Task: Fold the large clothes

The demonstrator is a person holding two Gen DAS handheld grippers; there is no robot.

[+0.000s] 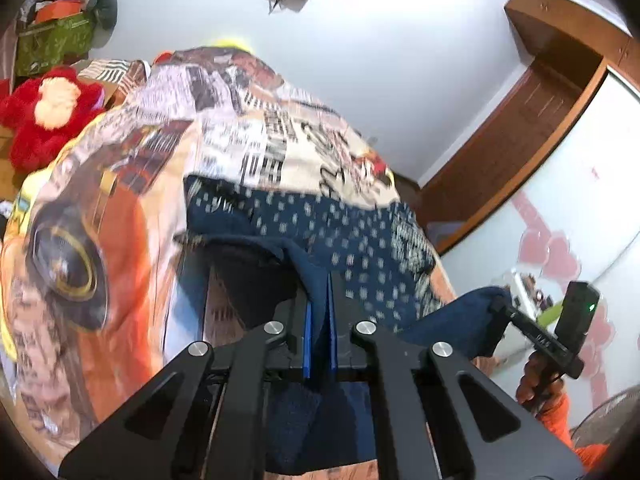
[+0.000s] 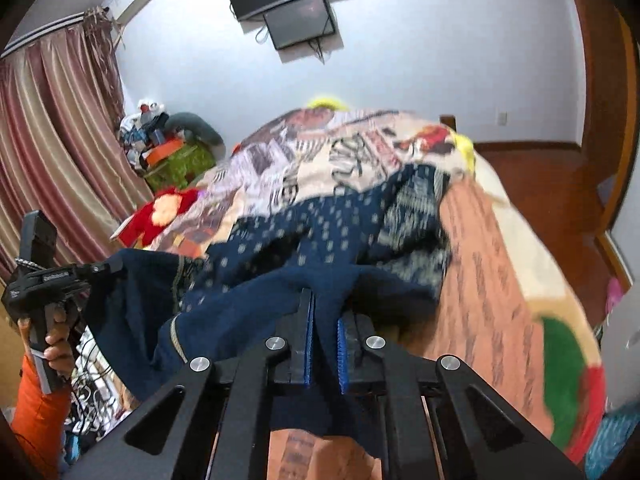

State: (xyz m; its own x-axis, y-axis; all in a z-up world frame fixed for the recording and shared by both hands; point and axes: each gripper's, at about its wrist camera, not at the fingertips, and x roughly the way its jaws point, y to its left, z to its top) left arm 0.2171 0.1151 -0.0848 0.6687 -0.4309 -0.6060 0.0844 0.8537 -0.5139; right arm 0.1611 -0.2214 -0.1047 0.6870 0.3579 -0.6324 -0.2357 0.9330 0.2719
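Observation:
A large dark blue garment (image 1: pixel 352 236) with a small white print lies partly on a bed, its near edge lifted off the sheet. My left gripper (image 1: pixel 320 280) is shut on a fold of that blue cloth, which runs between the blue pads. My right gripper (image 2: pixel 324 304) is shut on another part of the same garment (image 2: pixel 320 224). Each view shows the other gripper too: the right gripper (image 1: pixel 500 300) at the right with cloth in its tip, the left gripper (image 2: pixel 116 268) at the left, held by a hand in an orange sleeve.
The bed carries a printed orange and cream sheet (image 1: pixel 100 208). A red plush toy (image 1: pixel 44 116) and a green box (image 2: pixel 180 164) of clutter stand beyond it by a striped curtain (image 2: pixel 52 128). A wooden door frame (image 1: pixel 532 120) is at the right, and screens (image 2: pixel 296 4) hang on the wall.

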